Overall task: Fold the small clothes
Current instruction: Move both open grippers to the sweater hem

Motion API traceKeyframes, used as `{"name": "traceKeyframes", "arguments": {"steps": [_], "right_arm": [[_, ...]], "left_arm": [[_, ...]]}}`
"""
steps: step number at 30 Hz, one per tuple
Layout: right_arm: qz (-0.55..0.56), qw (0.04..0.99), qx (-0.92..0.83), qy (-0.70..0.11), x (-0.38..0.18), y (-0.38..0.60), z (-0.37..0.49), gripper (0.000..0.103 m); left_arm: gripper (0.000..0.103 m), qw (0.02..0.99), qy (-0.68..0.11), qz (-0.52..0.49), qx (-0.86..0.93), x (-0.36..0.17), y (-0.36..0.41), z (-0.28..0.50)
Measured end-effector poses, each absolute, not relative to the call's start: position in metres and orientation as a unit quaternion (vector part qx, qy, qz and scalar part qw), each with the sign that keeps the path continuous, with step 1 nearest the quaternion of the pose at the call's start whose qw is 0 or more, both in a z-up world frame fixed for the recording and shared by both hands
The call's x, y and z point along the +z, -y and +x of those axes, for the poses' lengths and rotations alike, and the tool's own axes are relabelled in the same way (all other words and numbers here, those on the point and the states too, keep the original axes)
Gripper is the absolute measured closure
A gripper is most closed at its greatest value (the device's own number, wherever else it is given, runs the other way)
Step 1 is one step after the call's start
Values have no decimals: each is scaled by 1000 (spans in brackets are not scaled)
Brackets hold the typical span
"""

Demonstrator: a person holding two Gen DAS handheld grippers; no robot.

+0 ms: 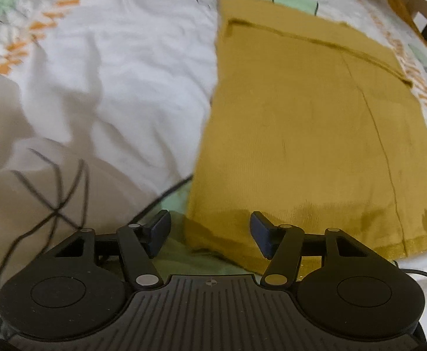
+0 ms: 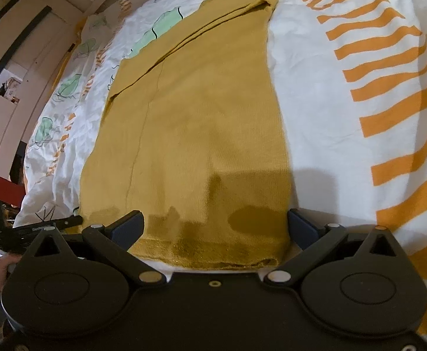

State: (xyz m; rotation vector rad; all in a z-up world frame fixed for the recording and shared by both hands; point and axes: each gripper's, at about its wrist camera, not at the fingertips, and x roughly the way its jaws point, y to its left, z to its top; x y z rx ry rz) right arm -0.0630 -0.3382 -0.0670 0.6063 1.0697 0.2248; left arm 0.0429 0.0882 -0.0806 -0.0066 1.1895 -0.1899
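A bed [image 2: 330,93] with a white cover printed in orange stripes and green patches carries a mustard-yellow garment [image 2: 201,122], lying flat as a long strip with its sides already folded in, near hem toward both tools. The right gripper [image 2: 216,228] hovers over that hem, jaws wide apart, holding nothing. The left gripper [image 1: 210,228] sits at the near left corner, jaws also apart and empty. Likely next: pinch both hem corners and carry them toward the far end.
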Motion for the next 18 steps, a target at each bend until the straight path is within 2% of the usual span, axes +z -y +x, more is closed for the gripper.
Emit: {"name": "traceKeyframes", "arguments": {"steps": [7, 14, 18], "right_arm": [[293, 810, 105, -498, -68, 338, -63, 1], [314, 805, 104, -493, -72, 341, -60, 1], [338, 797, 104, -489, -75, 346, -57, 1]], "left_arm": [[28, 808, -574, -20, -132, -93, -86, 58], [20, 818, -556, -36, -144, -98, -83, 68], [20, 817, -555, -28, -151, -96, -81, 62]]}}
